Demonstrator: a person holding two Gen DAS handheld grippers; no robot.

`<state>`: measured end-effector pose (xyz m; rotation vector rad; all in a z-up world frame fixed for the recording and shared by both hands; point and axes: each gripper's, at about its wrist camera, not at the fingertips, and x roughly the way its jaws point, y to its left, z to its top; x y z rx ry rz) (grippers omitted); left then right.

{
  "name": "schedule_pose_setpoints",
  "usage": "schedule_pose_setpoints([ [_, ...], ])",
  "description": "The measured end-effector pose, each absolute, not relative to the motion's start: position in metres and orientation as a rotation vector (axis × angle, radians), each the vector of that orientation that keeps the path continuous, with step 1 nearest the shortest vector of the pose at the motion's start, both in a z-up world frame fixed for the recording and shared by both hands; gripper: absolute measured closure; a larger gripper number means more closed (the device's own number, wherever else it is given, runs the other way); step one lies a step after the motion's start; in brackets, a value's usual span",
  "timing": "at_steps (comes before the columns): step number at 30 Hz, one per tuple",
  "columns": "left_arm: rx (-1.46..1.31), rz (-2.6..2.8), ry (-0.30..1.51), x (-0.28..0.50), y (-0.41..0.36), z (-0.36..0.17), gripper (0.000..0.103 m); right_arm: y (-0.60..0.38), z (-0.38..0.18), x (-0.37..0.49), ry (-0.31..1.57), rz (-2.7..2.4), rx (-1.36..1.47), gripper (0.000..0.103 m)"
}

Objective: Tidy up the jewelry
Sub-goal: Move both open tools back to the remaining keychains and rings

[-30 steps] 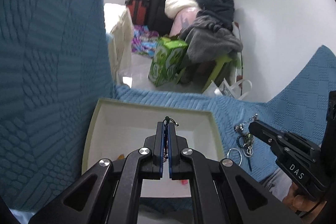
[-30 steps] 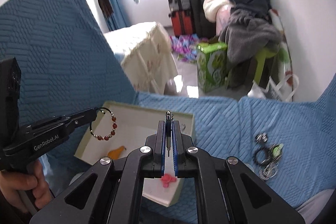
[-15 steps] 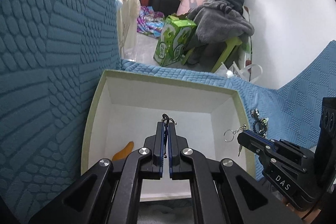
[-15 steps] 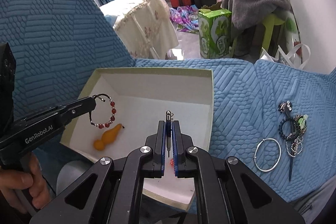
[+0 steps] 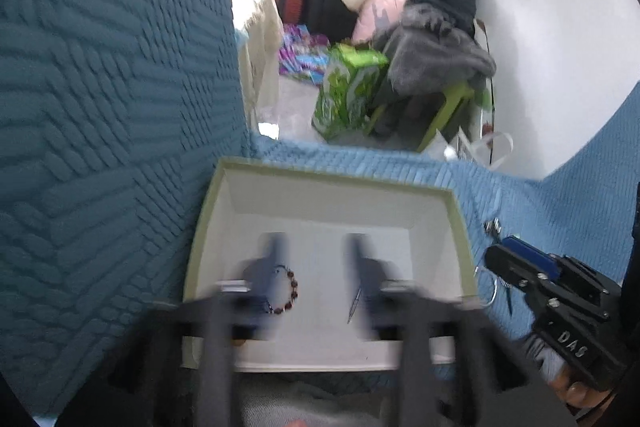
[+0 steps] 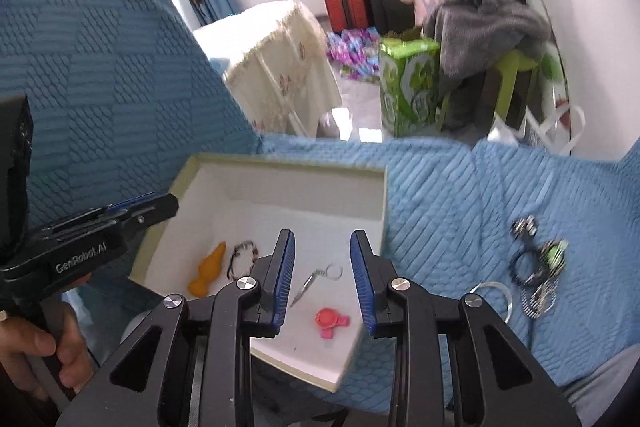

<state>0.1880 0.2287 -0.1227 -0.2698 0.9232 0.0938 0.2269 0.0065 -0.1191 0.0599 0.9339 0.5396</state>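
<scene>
Both tools just opened: bracelet (image 6: 242, 259) & keyring (image 6: 320, 277) dropped in box (image 6: 280, 167); L (image 5: 316, 267), R (image 6: 322, 267) empty.

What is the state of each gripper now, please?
Left gripper: jaws have just been opening, empty; the beaded bracelet lies in the box.
Right gripper: jaws have just been opening, empty; the keyring lies below.

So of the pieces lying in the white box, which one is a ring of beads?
The beaded bracelet, beside the orange gourd charm. The keyring pendant is a thin metal piece and the pink charm is solid.
</scene>
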Motion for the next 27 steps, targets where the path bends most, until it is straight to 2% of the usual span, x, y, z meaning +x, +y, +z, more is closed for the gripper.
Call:
schedule_pose_setpoints([
  [1, -0.268, 0.100, 0.890, 0.185, 0.227, -0.113, 0.022, 0.003, -0.112, 0.227, 0.915, 0.543, 0.058, 0.075],
  [2, -0.266, 0.105, 0.862, 0.181, 0.226, -0.104, 0.019, 0.000, -0.105, 0.227, 0.897, 0.546, 0.056, 0.075],
  [16, -0.237, 0.100, 0.658, 0.147, 0.163, 0.003, 0.019, -0.064, -0.010, 0.209, 0.658, 0.612, 0.063, 0.075],
  [27, -0.196, 0.064, 0.616, 0.143, 0.095, 0.029, 0.019, -0.131, 0.009, 0.197, 0.564, 0.565, 0.077, 0.075],
])
